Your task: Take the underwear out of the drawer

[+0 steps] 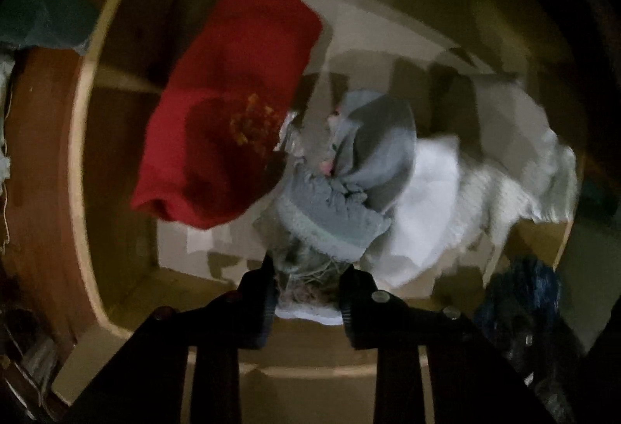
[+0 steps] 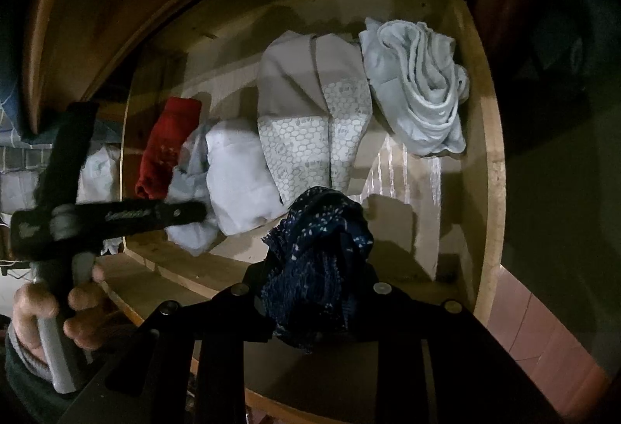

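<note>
Right gripper (image 2: 310, 292) clamps dark-blue patterned lace underwear (image 2: 316, 261); left gripper (image 1: 308, 292) pinches pale grey-white garment (image 1: 330, 206); red folded cloth (image 1: 229, 113) and others remain in wooden drawer (image 2: 495, 160).

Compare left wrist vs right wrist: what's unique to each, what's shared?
Left wrist only: the left gripper shut on a pale garment, seen between its own fingers.

Right wrist only: the right gripper shut on navy patterned underwear, a patterned grey folded piece, and a hand holding the left gripper's handle.

Both: the wooden drawer, the red garment and the white folded garment.
</note>
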